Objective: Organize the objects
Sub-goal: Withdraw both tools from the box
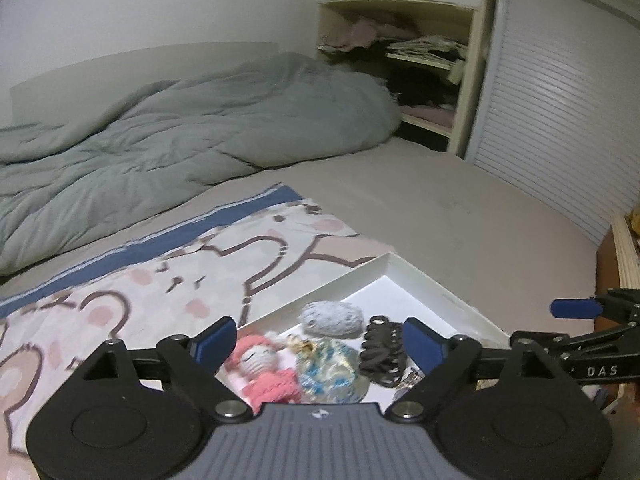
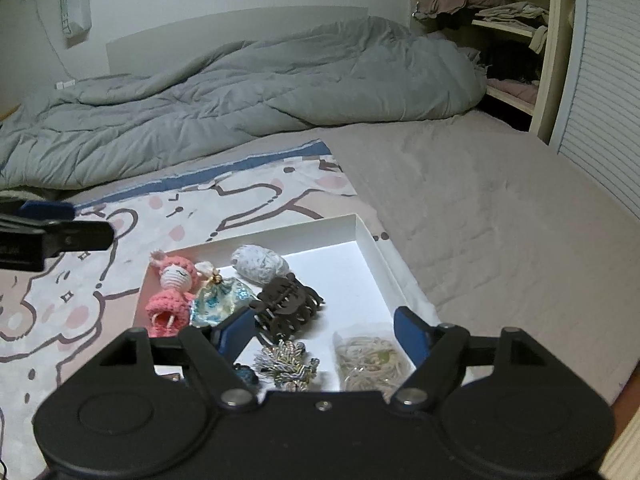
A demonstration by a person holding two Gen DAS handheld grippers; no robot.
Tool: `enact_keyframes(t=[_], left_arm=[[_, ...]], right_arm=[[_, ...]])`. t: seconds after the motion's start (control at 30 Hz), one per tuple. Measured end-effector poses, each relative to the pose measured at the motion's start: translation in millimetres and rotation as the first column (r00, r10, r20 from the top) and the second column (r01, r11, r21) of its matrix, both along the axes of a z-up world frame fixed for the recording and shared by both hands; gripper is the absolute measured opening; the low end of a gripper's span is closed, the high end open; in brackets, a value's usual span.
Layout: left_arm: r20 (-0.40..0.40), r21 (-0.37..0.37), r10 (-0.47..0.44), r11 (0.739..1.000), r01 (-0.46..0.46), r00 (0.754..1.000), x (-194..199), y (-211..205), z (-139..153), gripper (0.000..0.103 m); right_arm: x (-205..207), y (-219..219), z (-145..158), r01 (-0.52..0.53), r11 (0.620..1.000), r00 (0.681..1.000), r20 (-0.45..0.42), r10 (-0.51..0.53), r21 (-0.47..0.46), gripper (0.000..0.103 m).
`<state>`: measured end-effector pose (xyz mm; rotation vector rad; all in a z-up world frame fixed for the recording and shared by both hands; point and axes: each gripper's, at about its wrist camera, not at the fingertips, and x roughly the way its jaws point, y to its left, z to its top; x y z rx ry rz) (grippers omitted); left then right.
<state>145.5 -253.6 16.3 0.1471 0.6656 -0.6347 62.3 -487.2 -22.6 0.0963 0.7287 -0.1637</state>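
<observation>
Your right hand-held gripper [image 2: 325,334] hangs open, empty, above white tray [image 2: 382,258] on bed; left hand-held gripper [image 1: 320,344] open too. Brown hair claw [image 2: 286,308] mid-tray: light, rigid, slick plastic; pinch across its spine, not teeth

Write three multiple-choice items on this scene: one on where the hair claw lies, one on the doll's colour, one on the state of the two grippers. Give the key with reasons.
1. Where does the hair claw lie?
A. in the white box
B. on the duvet
C. on the shelf

2. What colour is the crochet doll?
A. green
B. pink
C. black

3. How do the left gripper and right gripper stand?
A. both shut on the claw
B. left open, right shut
C. both open, holding nothing

Key:
1. A, the claw rests on the box floor beside the grey ball.
2. B, its hat and dress are pink yarn.
3. C, each view shows blue pads wide apart with nothing between them.
</observation>
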Motion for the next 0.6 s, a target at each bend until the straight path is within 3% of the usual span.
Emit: enact_keyframes(t=[0.23, 0.3, 0.6], left_arm=[[0.013, 0.003, 0.068, 0.998, -0.068, 0.998, -22.0, 31.8, 3.4, 0.095], [0.006, -0.001, 0.077, 0.997, -0.077, 0.997, -28.7, 38.5, 2.9, 0.095], [0.015, 0.049, 0.117, 0.992, -0.118, 0.993, -55.3, 46.8, -4.1, 0.101]], right_arm=[[-17.1, 11.2, 8.6, 0.019, 1.000, 1.000, 0.016, -0.019, -0.009, 0.086], [-22.3, 14.3, 9.7, 0.023, 1.000, 1.000, 0.020, -0.023, -0.010, 0.093], [-41.3, 24.1, 9.7, 0.029, 0.999, 0.999, 0.031, -0.028, -0.014, 0.103]])
